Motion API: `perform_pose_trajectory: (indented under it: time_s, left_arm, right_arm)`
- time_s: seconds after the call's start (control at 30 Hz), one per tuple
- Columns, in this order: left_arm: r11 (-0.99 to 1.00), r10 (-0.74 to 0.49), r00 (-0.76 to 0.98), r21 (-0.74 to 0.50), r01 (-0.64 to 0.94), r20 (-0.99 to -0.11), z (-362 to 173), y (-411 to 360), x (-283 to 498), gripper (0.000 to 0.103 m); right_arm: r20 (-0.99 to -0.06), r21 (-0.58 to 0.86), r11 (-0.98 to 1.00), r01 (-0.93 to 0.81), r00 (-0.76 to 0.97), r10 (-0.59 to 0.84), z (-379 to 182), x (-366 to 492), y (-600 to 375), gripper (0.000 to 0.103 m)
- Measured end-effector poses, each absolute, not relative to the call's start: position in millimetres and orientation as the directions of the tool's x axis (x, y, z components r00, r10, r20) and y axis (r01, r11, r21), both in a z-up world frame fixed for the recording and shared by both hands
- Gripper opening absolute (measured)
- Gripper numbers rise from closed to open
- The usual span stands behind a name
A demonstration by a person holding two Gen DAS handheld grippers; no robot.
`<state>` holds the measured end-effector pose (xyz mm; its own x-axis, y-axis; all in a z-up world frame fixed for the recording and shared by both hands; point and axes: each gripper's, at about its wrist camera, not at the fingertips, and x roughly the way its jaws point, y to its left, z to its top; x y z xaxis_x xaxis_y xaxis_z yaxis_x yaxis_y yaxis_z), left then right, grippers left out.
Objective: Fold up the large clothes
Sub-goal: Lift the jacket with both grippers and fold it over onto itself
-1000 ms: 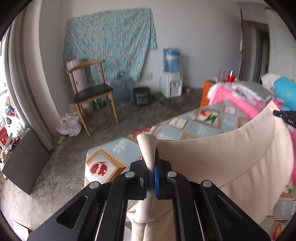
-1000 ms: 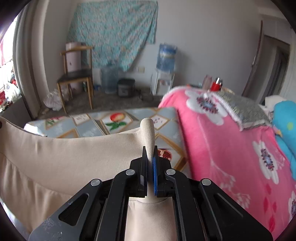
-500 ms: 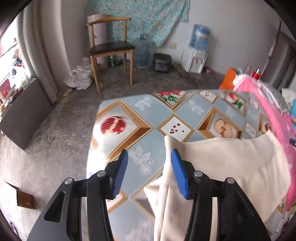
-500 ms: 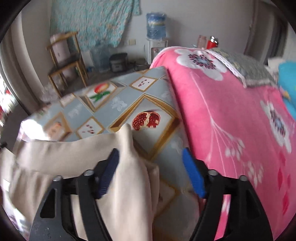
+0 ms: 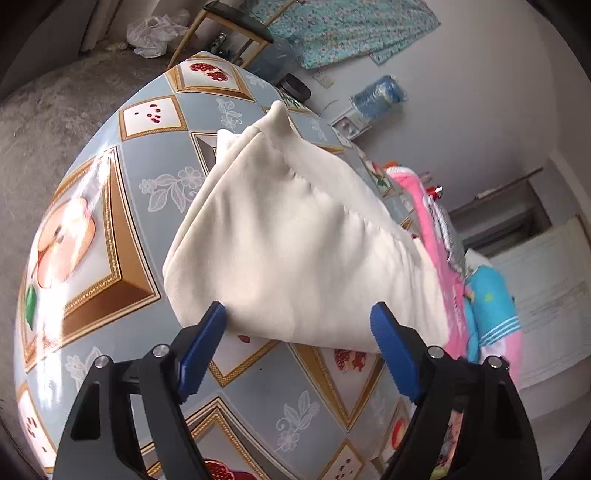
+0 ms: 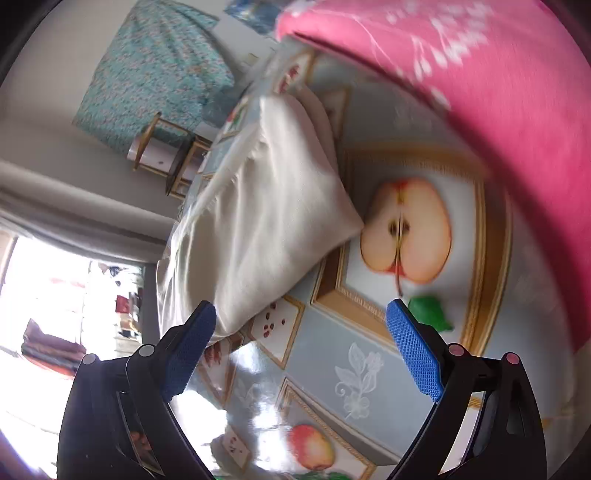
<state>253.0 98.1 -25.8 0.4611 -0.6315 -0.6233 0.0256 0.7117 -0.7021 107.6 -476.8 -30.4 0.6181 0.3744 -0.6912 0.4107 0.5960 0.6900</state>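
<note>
A cream garment (image 5: 295,240) lies in a folded heap on the table, which is covered with a fruit-patterned cloth (image 5: 92,236). My left gripper (image 5: 299,332) hovers at the garment's near fold. Its jaws are opening, the fold edge shows between the blue pads (image 5: 203,343), and they do not press on it. In the right wrist view the garment (image 6: 258,221) lies to the upper left. My right gripper (image 6: 301,339) is over the tablecloth (image 6: 369,369), its jaws opening. Only the garment's near corner reaches the left pad (image 6: 188,350), and nothing is gripped.
A pink flowered blanket (image 6: 480,92) is heaped along the table's far side, with a blue cushion (image 5: 491,302) beyond it. A wooden chair (image 6: 173,155), a water dispenser (image 5: 373,99) and a white plastic bag (image 5: 155,31) stand on the grey floor past the table's edge.
Both grippers were shut on the lifted garment's corners. They opened, let go, sank towards the table and rolled. The garment now lies folded on the cloth.
</note>
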Motion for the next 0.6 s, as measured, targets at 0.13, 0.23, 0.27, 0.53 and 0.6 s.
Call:
perform_pose_trajectory:
  time_s: [0.13,0.23,0.27,0.53,0.6]
  left_arm:
    - [0.609,-0.659,0.498,-0.789,-0.087,-0.564,-29.7,115.7,247.0,0.079]
    - [0.594,-0.646,0.524,-0.797,-0.112,-0.555,-26.9,126.2,233.3,0.079]
    - [0.593,-0.644,0.524,-0.797,-0.119,-0.557,-28.0,128.4,228.1,0.079]
    - [0.426,-0.707,0.541,-0.885,-0.188,-0.455,-60.2,120.2,227.1,0.079]
    - [0.398,-0.700,0.560,-0.894,-0.208,-0.442,-65.6,123.6,230.8,0.079]
  right_arm:
    - [-0.686,0.705,0.550,0.448,0.628,0.368,-37.2,116.0,-469.9,0.090]
    - [-0.673,0.722,0.514,0.463,0.643,0.366,-37.6,119.3,-468.2,0.090]
    - [-0.672,0.724,0.505,0.470,0.646,0.362,-38.1,119.9,-469.1,0.090]
    - [-0.660,0.735,0.482,0.477,0.664,0.350,-42.5,131.5,-471.5,0.090]
    - [-0.656,0.737,0.478,0.477,0.674,0.339,-43.0,133.5,-471.6,0.090]
